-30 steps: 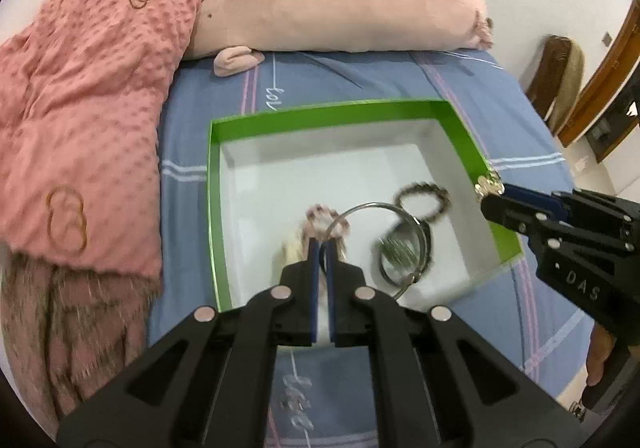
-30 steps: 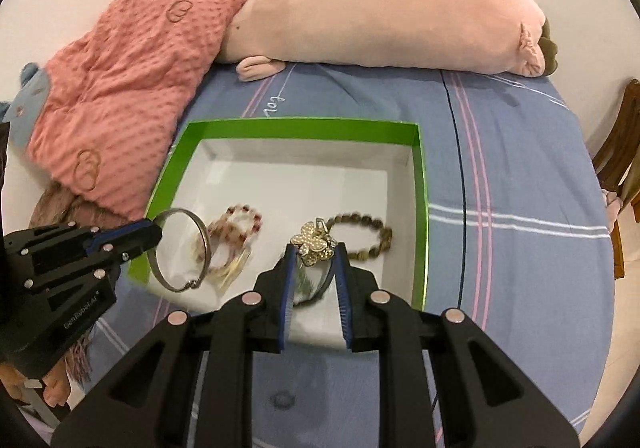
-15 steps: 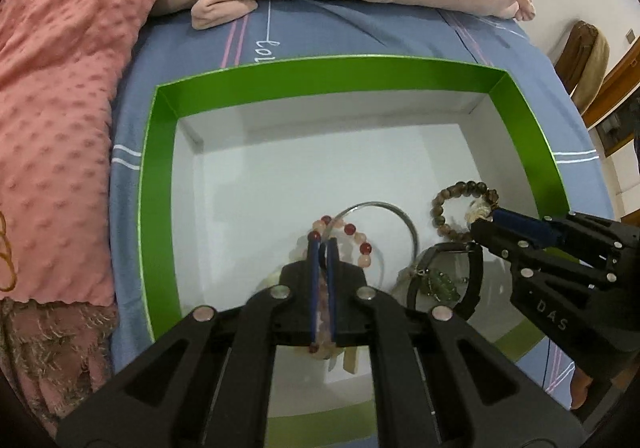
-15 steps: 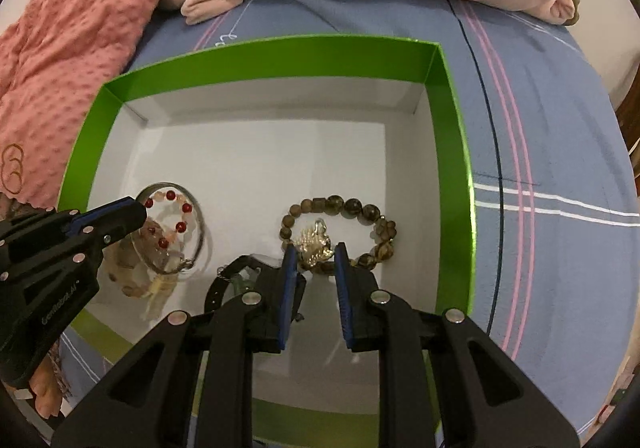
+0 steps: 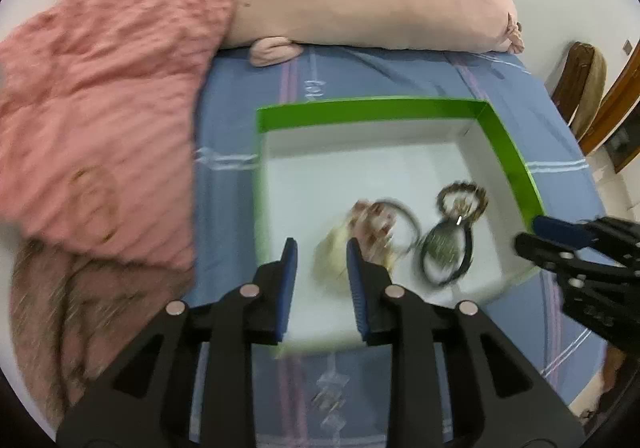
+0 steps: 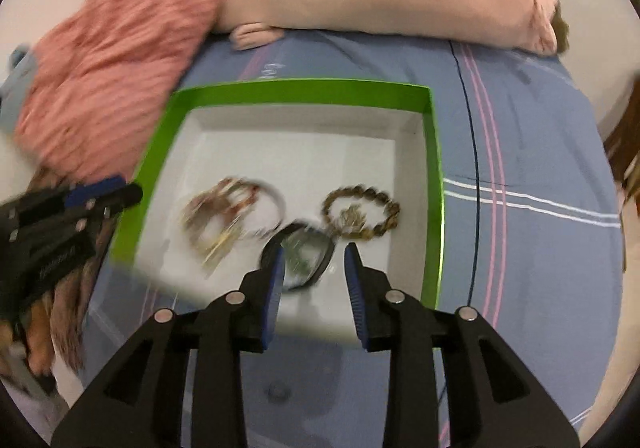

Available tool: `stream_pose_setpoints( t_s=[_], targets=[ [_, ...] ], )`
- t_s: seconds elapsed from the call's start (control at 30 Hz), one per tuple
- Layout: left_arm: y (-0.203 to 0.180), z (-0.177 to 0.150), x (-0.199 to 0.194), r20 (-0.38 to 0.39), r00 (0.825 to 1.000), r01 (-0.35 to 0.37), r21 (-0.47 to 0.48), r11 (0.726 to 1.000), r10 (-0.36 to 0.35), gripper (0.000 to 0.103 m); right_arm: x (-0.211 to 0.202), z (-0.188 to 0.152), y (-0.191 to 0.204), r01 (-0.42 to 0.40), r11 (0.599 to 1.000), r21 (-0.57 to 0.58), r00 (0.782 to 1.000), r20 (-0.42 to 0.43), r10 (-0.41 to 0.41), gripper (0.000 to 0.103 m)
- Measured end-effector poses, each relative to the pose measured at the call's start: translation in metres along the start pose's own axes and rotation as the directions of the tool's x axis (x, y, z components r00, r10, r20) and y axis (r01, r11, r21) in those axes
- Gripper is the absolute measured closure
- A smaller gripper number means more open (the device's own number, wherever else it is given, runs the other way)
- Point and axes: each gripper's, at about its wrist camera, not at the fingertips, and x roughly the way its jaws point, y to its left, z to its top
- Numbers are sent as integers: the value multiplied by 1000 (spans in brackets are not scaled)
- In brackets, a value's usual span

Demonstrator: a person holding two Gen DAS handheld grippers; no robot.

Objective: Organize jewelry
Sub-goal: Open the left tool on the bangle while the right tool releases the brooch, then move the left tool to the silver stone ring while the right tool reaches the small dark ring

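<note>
A green box [image 5: 360,112] with a white floor lies on the bed, and several pieces of jewelry rest inside it. A silver bangle [image 5: 404,224] lies over a red bead bracelet [image 5: 372,220]. A black bracelet [image 5: 448,252] lies right of them, and a brown bead bracelet [image 5: 462,196] beyond it. In the right wrist view a gold brooch [image 6: 352,214] sits inside the brown bead bracelet [image 6: 360,212]. My left gripper [image 5: 320,248] and right gripper [image 6: 315,252] hover above the near edge of the box [image 6: 300,92]. The jaws of both are opening and grip nothing.
A pink blanket [image 5: 100,108] covers the left of the blue striped sheet [image 6: 520,208]. A long pink plush pillow [image 5: 380,0] lies along the far side. A wooden chair [image 5: 580,88] stands at the right. Both views are blurred by motion.
My left gripper let go of the silver bangle onto the red beads. The right one dropped the gold brooch inside the brown bracelet. Both pulled back from the box and their jaws parted.
</note>
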Motion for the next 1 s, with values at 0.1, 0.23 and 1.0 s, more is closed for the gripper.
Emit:
stream_pose_setpoints(
  t_s=[0.1, 0.23, 1.0],
  targets=[
    [11, -29, -10, -19, 1000, -23, -7, 1000, 23, 71, -16, -29, 18, -44, 998, -44, 999, -22, 43, 72],
    [15, -77, 9, -119, 993, -25, -5, 1000, 25, 63, 6, -66, 25, -37, 997, -66, 993, -116, 29, 71],
    [-12, -119, 48, -231, 972, 38, -6, 999, -39, 45, 75, -107, 50, 51, 996, -76, 964, -257, -69, 71]
  ],
)
